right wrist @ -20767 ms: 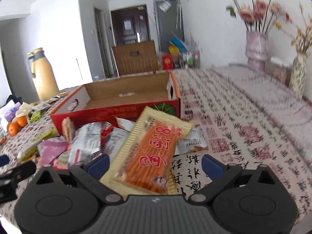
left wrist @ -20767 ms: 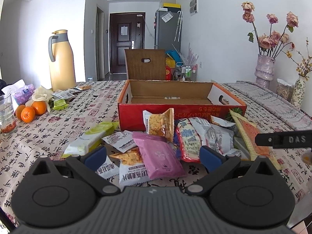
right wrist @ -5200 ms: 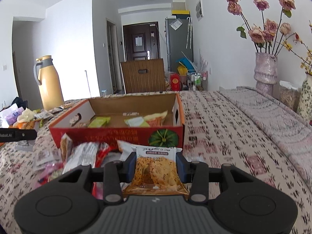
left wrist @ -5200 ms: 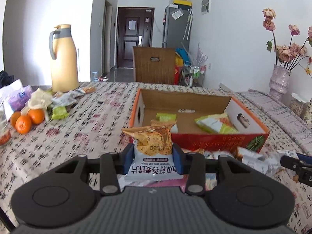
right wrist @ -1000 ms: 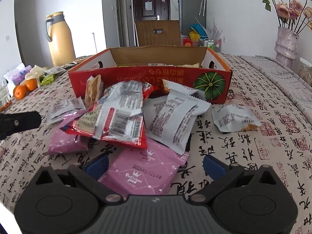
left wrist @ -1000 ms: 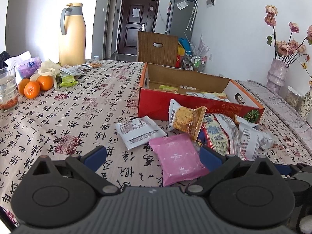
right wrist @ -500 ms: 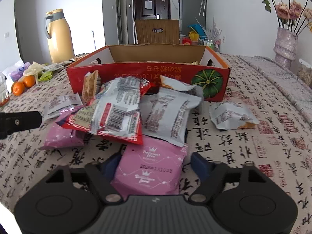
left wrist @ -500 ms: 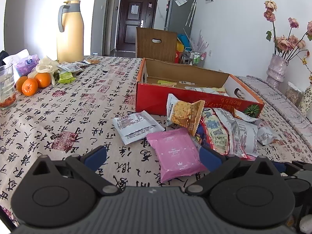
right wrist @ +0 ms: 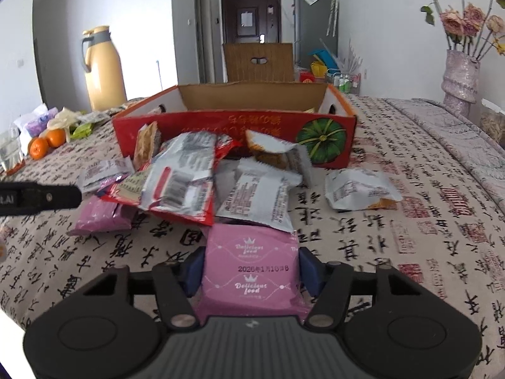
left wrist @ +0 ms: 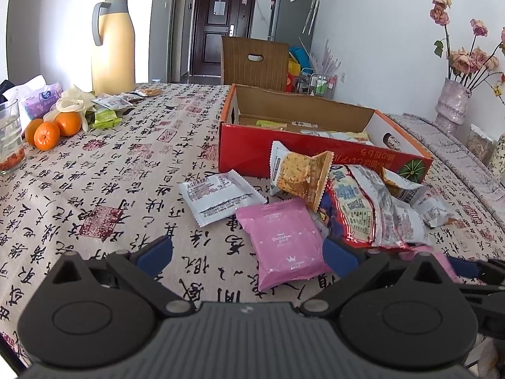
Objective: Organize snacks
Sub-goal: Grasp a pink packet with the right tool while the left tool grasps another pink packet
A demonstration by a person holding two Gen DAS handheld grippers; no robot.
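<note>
A red cardboard box (left wrist: 303, 154) (right wrist: 221, 126) holds a few snack packets. A pile of loose packets lies in front of it on the patterned tablecloth. My right gripper (right wrist: 251, 268) is shut on a pink packet (right wrist: 251, 271) at the near side of the pile. My left gripper (left wrist: 247, 254) is open and empty, low over the cloth, with another pink packet (left wrist: 284, 240) lying between its fingers. A grey packet (left wrist: 217, 194) lies left of that, an orange cracker packet (left wrist: 300, 178) leans behind it, and a red-and-silver bag (left wrist: 363, 211) (right wrist: 180, 183) tops the pile.
Oranges (left wrist: 50, 128), a glass (left wrist: 9, 142), a yellow thermos jug (left wrist: 112, 44) and small packets (left wrist: 109, 107) sit at the far left. A vase of dried roses (left wrist: 453, 107) stands far right. A lone grey packet (right wrist: 359, 192) lies right of the pile.
My right gripper has closed from open onto the pink packet and lifted a little. My left gripper has stayed open and drifted slightly back and left.
</note>
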